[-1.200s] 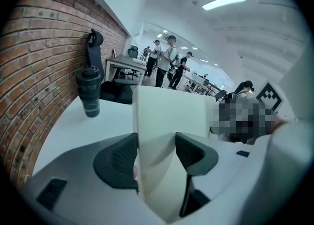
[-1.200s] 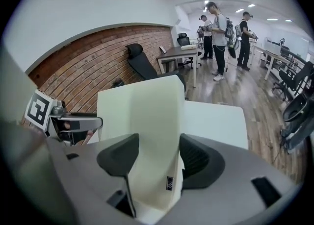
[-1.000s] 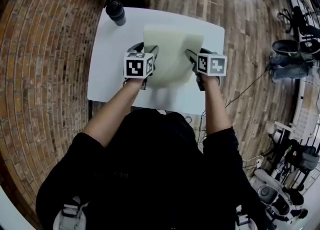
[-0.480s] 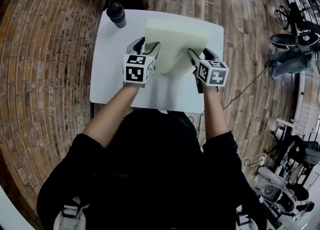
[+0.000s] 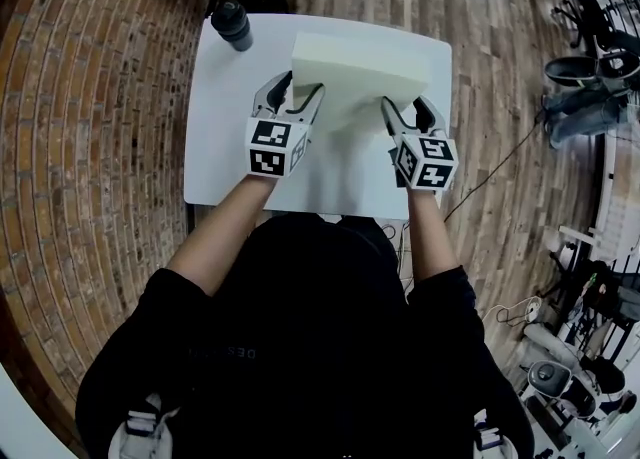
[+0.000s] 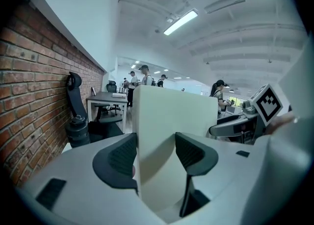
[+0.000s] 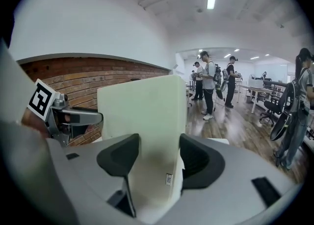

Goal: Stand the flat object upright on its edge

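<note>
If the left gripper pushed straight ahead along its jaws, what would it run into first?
The foam slab: it sits between the jaws of the left gripper, which grip it, so it would likely just press deeper in. What lies beyond the slab is hidden.

- My left gripper point(image 5: 302, 89) reaches forward on the left. Its jaws stand wide and close on the near edge of the foam slab point(image 5: 365, 62).
- My right gripper point(image 5: 405, 105) matches it on the right, with a pad against each face of the slab.
- My left forearm point(image 5: 215, 237) and right forearm point(image 5: 428, 242) are bare, stretched ahead and well apart.
- Both grippers tilt upward at the far end.
</note>
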A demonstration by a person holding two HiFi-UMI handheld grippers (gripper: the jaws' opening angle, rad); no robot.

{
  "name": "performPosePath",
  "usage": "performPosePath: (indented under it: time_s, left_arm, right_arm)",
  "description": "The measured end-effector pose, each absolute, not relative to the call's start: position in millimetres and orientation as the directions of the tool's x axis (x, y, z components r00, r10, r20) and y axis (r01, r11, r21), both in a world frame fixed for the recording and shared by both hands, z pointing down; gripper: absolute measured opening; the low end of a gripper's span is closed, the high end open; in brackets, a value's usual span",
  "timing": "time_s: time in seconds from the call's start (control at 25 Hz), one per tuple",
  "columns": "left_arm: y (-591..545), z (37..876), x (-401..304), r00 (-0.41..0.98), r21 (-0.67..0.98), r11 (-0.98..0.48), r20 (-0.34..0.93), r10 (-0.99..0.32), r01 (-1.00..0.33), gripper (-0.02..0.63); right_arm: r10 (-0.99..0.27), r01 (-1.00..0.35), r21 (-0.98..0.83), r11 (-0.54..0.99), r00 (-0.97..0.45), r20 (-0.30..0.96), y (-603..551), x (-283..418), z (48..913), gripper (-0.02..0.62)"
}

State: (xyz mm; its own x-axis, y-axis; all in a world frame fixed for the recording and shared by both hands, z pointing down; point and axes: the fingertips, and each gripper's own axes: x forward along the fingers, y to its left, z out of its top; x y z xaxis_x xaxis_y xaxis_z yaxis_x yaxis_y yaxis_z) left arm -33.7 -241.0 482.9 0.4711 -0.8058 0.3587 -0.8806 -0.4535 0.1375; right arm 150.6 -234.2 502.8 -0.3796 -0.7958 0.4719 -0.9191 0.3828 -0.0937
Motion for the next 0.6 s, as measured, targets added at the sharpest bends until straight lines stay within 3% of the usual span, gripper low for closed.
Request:
performPosePath:
  time_s: [0.6]
  left_arm:
    - [-215.8,479.7,-38.6,0.519,0.081,-0.515,0.224,-0.825,-0.854,0.250]
  right_arm:
    - [-0.850,-0.909,-0.018,0.417,-0.397,0.345,-207.4,143.3,495.9,0.270]
